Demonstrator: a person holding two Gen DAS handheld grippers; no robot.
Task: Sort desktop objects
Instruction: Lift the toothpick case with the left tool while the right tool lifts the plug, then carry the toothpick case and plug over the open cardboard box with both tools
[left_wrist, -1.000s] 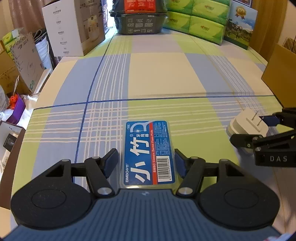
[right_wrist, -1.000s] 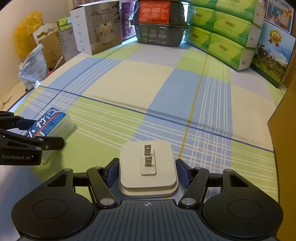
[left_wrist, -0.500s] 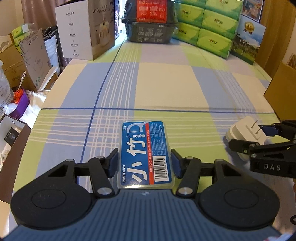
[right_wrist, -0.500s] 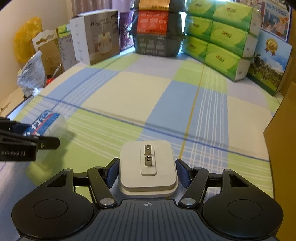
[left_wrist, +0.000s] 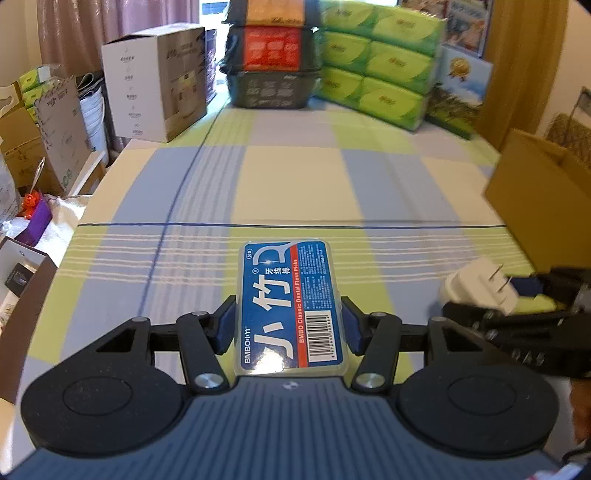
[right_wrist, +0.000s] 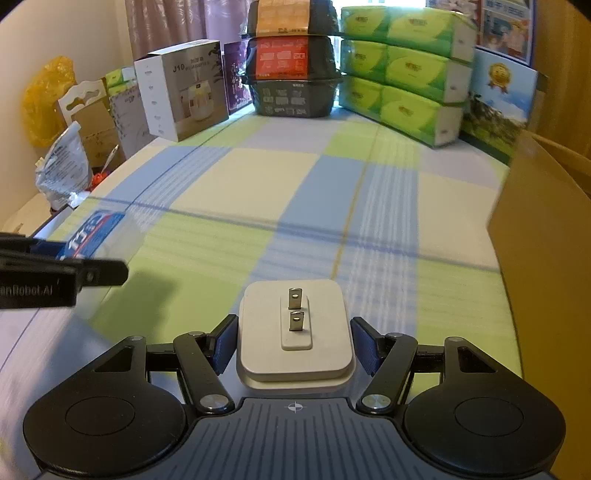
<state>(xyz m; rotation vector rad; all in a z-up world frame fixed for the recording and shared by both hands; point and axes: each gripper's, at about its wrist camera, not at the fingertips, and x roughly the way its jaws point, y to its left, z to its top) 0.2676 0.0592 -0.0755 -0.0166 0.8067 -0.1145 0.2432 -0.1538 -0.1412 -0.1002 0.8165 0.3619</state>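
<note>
A blue-labelled clear box of floss picks (left_wrist: 290, 295) sits lengthwise between my left gripper's (left_wrist: 290, 326) blue pads, held above the checked tablecloth (left_wrist: 295, 192). In the right wrist view this box (right_wrist: 96, 236) shows at the far left in the left gripper (right_wrist: 70, 264). A white plug charger (right_wrist: 295, 328), its two prongs pointing up, is clamped in my right gripper (right_wrist: 295, 345). In the left wrist view the charger (left_wrist: 476, 286) hangs at the right edge, off the cloth, in the right gripper (left_wrist: 495, 301).
An open cardboard box (right_wrist: 543, 258) stands close on the right, also at the right edge of the left view (left_wrist: 546, 214). Green tissue packs (right_wrist: 406, 74), stacked dark tubs (right_wrist: 293, 70) and a white carton (right_wrist: 181, 88) line the far end. Clutter lies beyond the table's left edge.
Both grippers have risen from the cloth with their loads and the views have tipped up. The left jaws, wide around the floss box a second ago, have shut on it.
</note>
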